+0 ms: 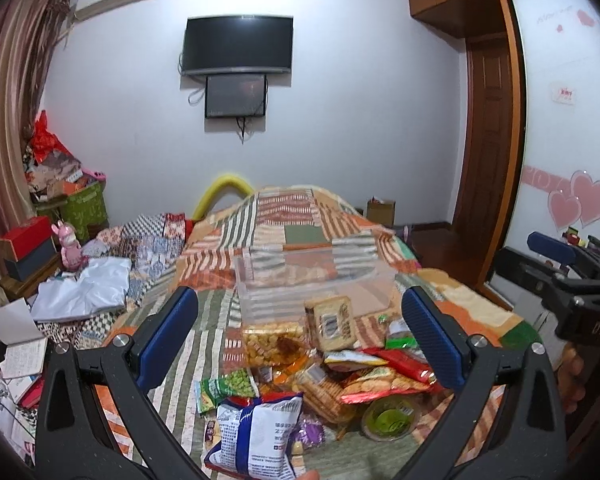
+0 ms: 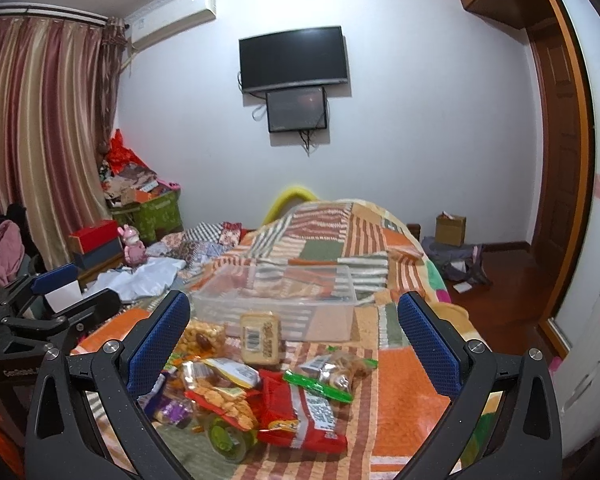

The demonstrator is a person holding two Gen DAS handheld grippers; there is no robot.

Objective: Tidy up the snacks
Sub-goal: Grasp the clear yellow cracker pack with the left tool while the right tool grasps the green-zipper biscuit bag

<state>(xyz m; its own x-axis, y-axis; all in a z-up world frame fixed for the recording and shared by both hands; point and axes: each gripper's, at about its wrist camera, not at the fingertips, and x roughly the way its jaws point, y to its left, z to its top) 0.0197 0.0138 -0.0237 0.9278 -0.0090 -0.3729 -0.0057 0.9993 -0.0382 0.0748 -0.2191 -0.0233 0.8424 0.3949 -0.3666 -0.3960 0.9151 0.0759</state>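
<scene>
A heap of snack packets (image 1: 312, 376) lies on the patchwork quilt, also seen as the snack pile (image 2: 252, 388) in the right wrist view. Behind it stands a clear plastic bin (image 1: 312, 280), the same bin (image 2: 276, 300) holding nothing that I can see. A blue-and-white bag (image 1: 256, 436) lies nearest the left camera, and a red packet (image 2: 304, 412) nearest the right one. My left gripper (image 1: 300, 328) hangs open above the heap. My right gripper (image 2: 294, 330) is open too, above the pile's right side. Neither holds anything.
The quilt-covered bed (image 2: 404, 396) fills the foreground. Clothes and papers (image 1: 84, 292) clutter its left side, beside a nightstand with boxes (image 1: 28, 244) and a pink figurine (image 1: 70, 248). The other gripper (image 1: 572, 280) shows at right. Wooden floor (image 2: 508, 280) lies beyond the bed's right edge.
</scene>
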